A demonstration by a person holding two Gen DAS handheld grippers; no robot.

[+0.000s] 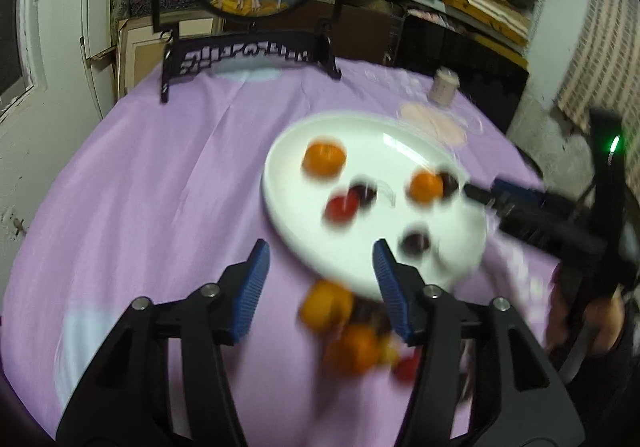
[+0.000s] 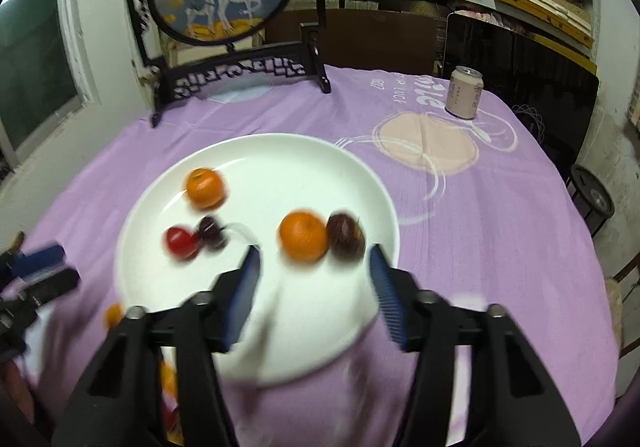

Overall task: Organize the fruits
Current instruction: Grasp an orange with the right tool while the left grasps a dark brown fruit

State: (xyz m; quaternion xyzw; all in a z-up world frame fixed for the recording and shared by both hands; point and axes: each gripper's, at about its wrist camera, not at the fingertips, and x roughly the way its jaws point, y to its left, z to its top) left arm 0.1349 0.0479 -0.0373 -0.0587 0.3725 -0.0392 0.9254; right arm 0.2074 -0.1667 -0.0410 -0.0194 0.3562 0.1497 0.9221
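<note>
Both your left gripper (image 1: 320,255) and right gripper (image 2: 314,259) stand open and empty. Sorted fruit sits on the white plate (image 2: 168,287) at frame centre; loose fruit (image 1: 344,335) waits lower centre, off-plate.

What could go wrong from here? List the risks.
1. The fruit pile lies on the purple cloth just off the white plate; round pieces could roll if nudged.
2. The open left gripper hangs by the plate's near rim and could knock it.
3. The open right gripper hovers near the orange and dark fruit and might push them.
</note>
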